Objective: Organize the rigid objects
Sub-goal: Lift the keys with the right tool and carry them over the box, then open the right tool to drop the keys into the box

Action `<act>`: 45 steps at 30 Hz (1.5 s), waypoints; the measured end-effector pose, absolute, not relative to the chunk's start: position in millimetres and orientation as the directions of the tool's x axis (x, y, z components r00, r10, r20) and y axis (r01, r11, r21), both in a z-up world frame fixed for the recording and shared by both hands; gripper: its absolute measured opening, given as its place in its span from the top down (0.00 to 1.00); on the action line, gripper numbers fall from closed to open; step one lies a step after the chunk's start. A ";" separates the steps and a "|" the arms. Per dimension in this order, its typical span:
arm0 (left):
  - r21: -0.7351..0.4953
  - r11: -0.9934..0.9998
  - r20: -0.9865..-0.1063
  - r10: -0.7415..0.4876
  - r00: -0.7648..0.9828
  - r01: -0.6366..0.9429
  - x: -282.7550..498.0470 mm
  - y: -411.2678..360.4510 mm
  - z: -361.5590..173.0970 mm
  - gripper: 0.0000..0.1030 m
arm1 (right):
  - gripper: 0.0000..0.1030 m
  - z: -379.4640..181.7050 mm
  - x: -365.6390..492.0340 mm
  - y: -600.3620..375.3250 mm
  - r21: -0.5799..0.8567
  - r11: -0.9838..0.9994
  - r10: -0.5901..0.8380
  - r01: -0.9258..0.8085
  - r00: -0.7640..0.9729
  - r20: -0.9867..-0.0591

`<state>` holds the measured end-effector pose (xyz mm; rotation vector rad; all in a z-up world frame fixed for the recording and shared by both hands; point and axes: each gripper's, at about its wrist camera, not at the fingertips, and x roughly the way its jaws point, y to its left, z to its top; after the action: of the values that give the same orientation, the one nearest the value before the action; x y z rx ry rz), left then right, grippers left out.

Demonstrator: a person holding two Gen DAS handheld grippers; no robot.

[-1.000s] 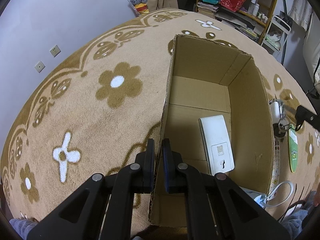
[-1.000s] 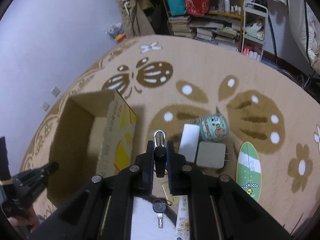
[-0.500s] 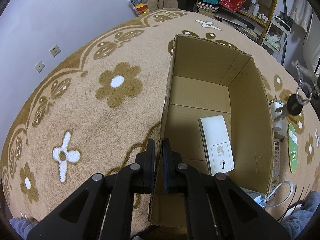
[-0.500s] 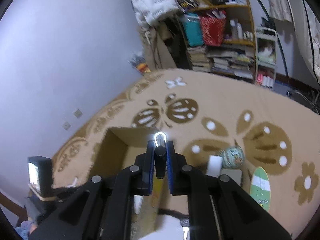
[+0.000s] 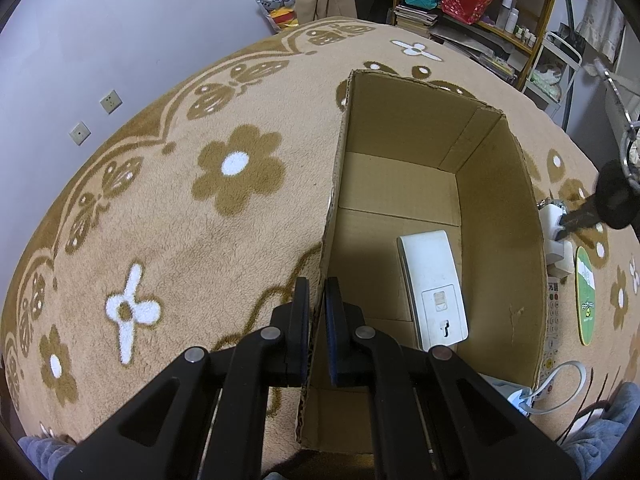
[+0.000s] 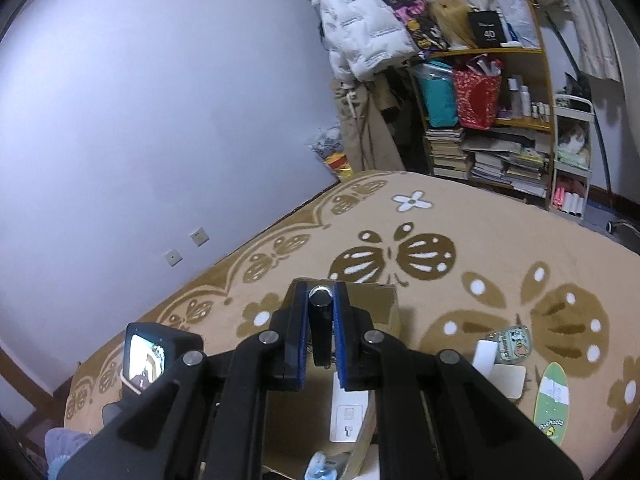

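An open cardboard box (image 5: 500, 216) stands on the flowered rug, with a white flat device (image 5: 434, 292) lying on its floor. My left gripper (image 5: 317, 300) is shut on the box's left wall. My right gripper (image 6: 321, 300) is shut on a black key with a metal ring (image 6: 321, 312), held high above the box (image 6: 380, 304). The key (image 5: 612, 200) also shows in the left wrist view, hanging in the air to the right of the box. The white device also shows in the right wrist view (image 6: 347, 412).
On the rug right of the box lie a white charger (image 5: 558, 236), a green oval tag (image 5: 586, 296), a remote (image 5: 553, 320) and a white cable (image 5: 560, 388). A round green pouch (image 6: 514, 342) and white squares (image 6: 508, 380) lie nearby. Shelves (image 6: 500, 120) stand behind.
My right gripper has lifted the key up off the rug and swung left over the box, tilting the view upward. The left gripper has stayed clamped on the box wall.
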<state>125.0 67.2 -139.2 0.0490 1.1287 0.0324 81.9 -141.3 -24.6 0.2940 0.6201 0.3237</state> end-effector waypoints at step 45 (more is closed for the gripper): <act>0.049 0.999 -0.904 0.045 0.425 -0.003 122.0 66.1 -137.4 0.93 | 0.47 -112.0 110.7 -121.4 0.244 0.962 0.269 -0.123 0.585 -0.765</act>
<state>122.0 66.1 -137.4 0.0413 1.1314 0.0305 110.7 -121.4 -112.0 0.1711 0.9185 0.2298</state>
